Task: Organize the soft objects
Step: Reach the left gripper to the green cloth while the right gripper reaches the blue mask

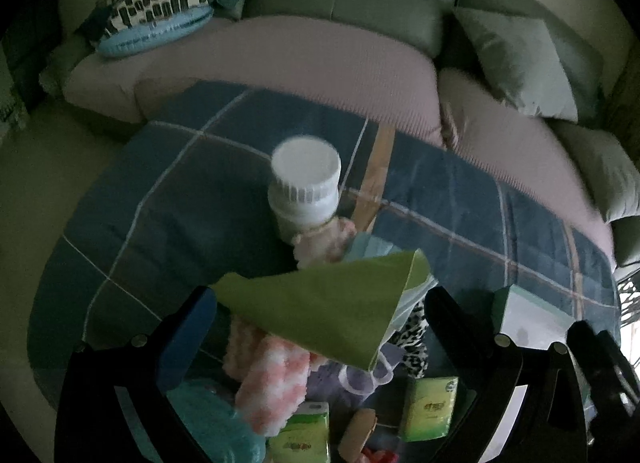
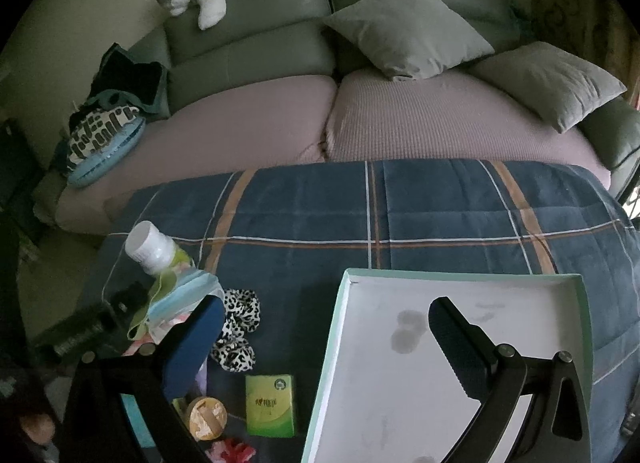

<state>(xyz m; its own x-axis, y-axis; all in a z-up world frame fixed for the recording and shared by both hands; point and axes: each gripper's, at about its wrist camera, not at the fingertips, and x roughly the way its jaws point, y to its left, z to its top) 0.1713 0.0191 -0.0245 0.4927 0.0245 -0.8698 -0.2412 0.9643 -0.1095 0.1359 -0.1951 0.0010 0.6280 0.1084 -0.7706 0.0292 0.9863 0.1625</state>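
**Hovering wide over the heap, tray waiting alongside**

Hanging above the plaid-covered surface [image 1: 168, 183], the left gripper [image 1: 320, 323] has its fingers spread wide with nothing between them. Right under it sits the jumble: a green cloth [image 1: 332, 311] draped on top, a pink-and-white fluffy piece [image 1: 272, 383] beneath, a teal fuzzy item [image 1: 216, 423] lower left, and a leopard-print scrunchie [image 1: 414, 339] peeking out at the right. A white-capped bottle [image 1: 306, 183] stands at the far edge of the heap, touching it.

Over to the right gripper [image 2: 328, 343]: fingers also fully apart, holding nothing, poised above the near corner of the white tray [image 2: 520, 303], which looks empty. The scrunchie [image 2: 236, 327] lies just beside the tray's left wall, with a green tissue pack [image 2: 270, 405] nearer the camera.

Handling call: the cloth looks light and limp, so it should sag and trail; pinching a raised fold near its middle seems safest. The fluffy pieces should compress, so a deep bite into the bulk suits them. Watch that bottle: dragging fabric could tip it.
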